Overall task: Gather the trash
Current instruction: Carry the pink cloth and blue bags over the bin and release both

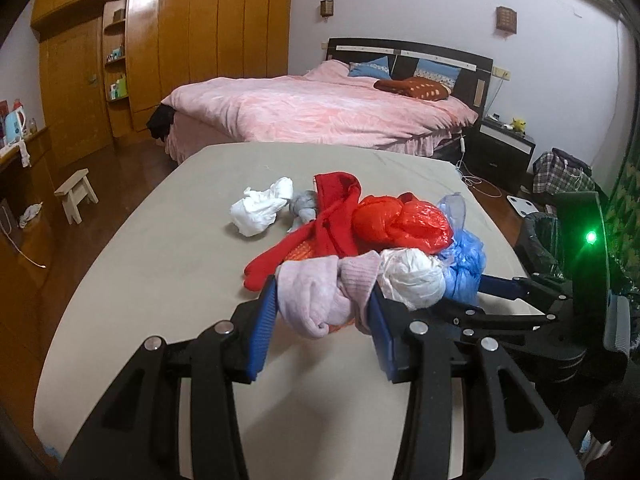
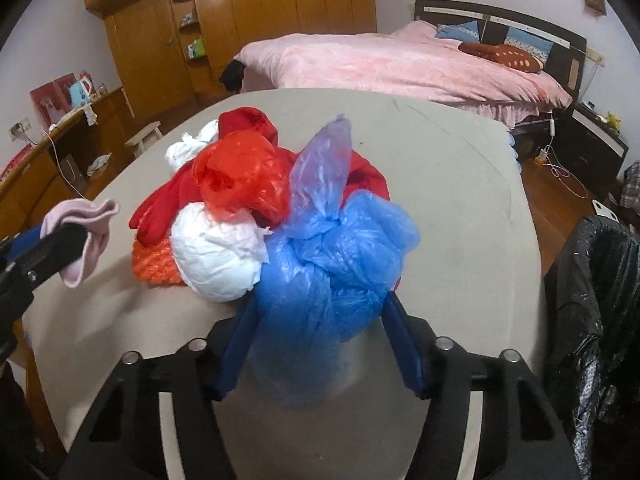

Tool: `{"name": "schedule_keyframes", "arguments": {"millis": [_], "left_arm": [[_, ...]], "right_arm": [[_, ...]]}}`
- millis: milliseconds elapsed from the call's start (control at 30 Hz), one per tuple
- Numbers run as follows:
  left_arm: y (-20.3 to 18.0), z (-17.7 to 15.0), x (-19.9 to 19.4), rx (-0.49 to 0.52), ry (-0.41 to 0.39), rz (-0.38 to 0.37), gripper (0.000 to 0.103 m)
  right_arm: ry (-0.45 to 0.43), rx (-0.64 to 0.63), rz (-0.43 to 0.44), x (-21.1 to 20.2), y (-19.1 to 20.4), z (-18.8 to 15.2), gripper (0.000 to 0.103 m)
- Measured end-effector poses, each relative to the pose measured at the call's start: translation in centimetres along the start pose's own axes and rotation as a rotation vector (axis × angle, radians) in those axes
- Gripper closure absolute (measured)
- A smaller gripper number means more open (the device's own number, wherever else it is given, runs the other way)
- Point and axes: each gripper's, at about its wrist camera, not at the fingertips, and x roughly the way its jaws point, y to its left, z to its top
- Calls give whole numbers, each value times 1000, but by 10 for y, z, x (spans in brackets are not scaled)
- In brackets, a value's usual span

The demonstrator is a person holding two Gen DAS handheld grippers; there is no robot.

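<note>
My left gripper (image 1: 322, 294) is shut on a pale pink sock (image 1: 316, 304), lifted a little off the beige table (image 1: 160, 264). In the right wrist view the sock (image 2: 86, 236) hangs from that gripper (image 2: 52, 244) at the left edge. My right gripper (image 2: 320, 308) is shut on a knotted blue plastic bag (image 2: 332, 264), whose sides bulge against both blue pads. The heap beside it holds a red plastic bag (image 2: 240, 184), a white crumpled ball (image 2: 216, 260), a red garment (image 1: 336, 212) and orange netting (image 2: 154, 270).
A bin lined with a black bag (image 2: 592, 304) stands right of the table. A white wad (image 1: 262, 208) and a grey sock (image 1: 304, 208) lie farther back. Beyond are a pink bed (image 1: 320, 112), a wooden wardrobe (image 1: 180, 40) and a small stool (image 1: 76, 194).
</note>
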Motion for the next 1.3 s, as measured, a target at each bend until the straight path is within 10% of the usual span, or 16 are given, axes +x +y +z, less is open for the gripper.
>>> {"name": "schedule_keyframes", "arguments": {"millis": [1300], "left_arm": [[-127, 43, -29, 164, -131, -213, 61]], "right_arm": [[-264, 153, -158, -164, -100, 0, 52]]}}
